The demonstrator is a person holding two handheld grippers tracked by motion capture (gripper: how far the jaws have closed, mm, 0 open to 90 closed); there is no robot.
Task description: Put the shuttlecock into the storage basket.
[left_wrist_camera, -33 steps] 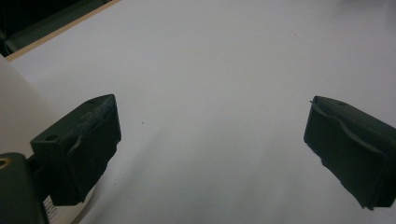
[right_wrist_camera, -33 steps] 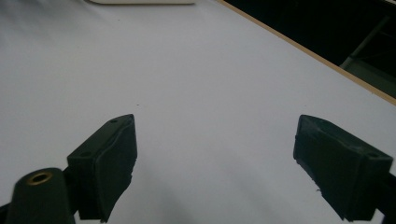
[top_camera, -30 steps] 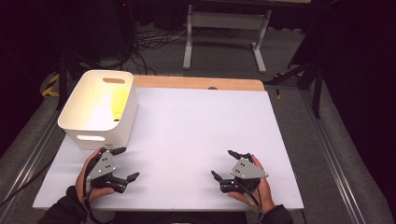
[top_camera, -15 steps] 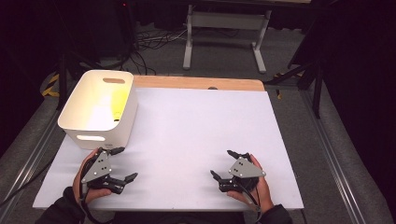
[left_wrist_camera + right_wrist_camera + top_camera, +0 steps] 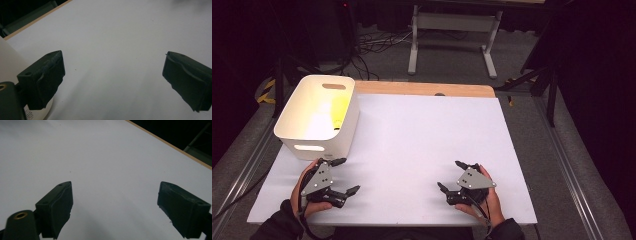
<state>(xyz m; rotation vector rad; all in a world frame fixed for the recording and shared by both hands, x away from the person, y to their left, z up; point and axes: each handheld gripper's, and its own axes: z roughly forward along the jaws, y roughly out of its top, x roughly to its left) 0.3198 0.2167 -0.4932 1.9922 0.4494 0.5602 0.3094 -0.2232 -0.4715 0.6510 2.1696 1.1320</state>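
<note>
Meanwhile the left gripper (image 5: pixel 341 176) has slid a little toward seven o'clock since a second ago, drawing back along the near edge of the table (image 5: pixel 422 135), away from the white bin (image 5: pixel 302 137) whose front wall it sat closer to. The move is small, and the bin itself has not shifted: it stands at about ten o'clock on the white surface, upright, with something yellow (image 5: pixel 341 107) lying against its far inside wall; what that is I cannot tell.

The right gripper (image 5: pixel 453 176) rests at five o'clock as it did, well apart from the bin. Both tongs are spread wide and hold nothing; in the left gripper view (image 5: pixel 113 72) and the right gripper view (image 5: pixel 115 202) the black jaws stand far apart over bare white tabletop. In the left gripper view a curve of the bin's wall (image 5: pixel 10 60) shows just beside the nearer jaw.

My reading is that no work on the bin has begun. The hands look parked at a rest pose, and the left one would need to go toward eleven o'clock to reach it.
</note>
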